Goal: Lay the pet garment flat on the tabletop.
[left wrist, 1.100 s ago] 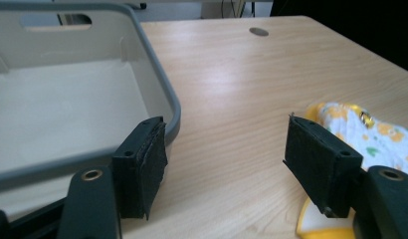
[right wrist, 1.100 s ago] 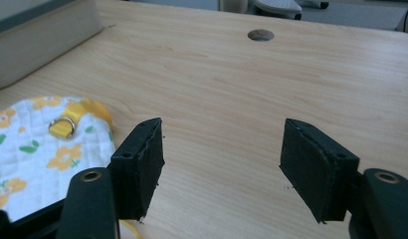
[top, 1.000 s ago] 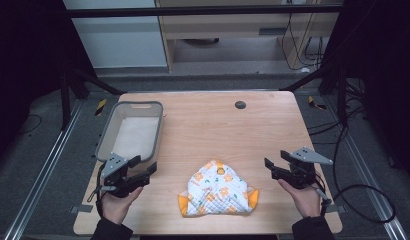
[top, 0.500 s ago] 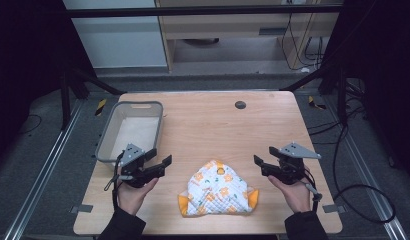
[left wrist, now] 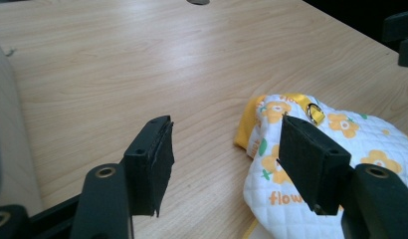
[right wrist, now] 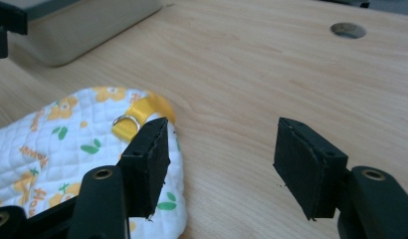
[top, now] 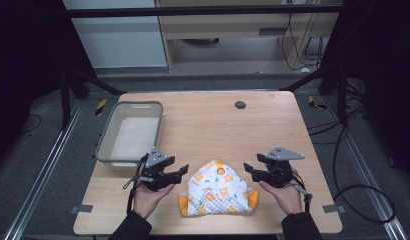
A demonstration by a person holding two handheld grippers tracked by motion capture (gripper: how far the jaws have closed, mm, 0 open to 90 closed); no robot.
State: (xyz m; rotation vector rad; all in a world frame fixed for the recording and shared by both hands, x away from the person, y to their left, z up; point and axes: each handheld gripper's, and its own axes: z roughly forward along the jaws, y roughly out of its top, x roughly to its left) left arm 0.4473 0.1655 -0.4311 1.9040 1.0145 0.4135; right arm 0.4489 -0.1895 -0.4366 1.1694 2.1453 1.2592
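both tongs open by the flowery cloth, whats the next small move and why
Probably ease both tongs inward and down onto the cloth's side edges. The left tongs and right tongs stand open on either side of the quilted cloth, not touching it. The gripper views show one jaw of each already above the fabric near its yellow loop, so a short closing approach should reach the edges.

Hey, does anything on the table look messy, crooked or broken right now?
Nothing looks damaged or spilled. The quilted flower-print cloth lies bunched near the front edge rather than flat, between the open left gripper and the open right gripper. The grey bin sits squarely at the table's left side.
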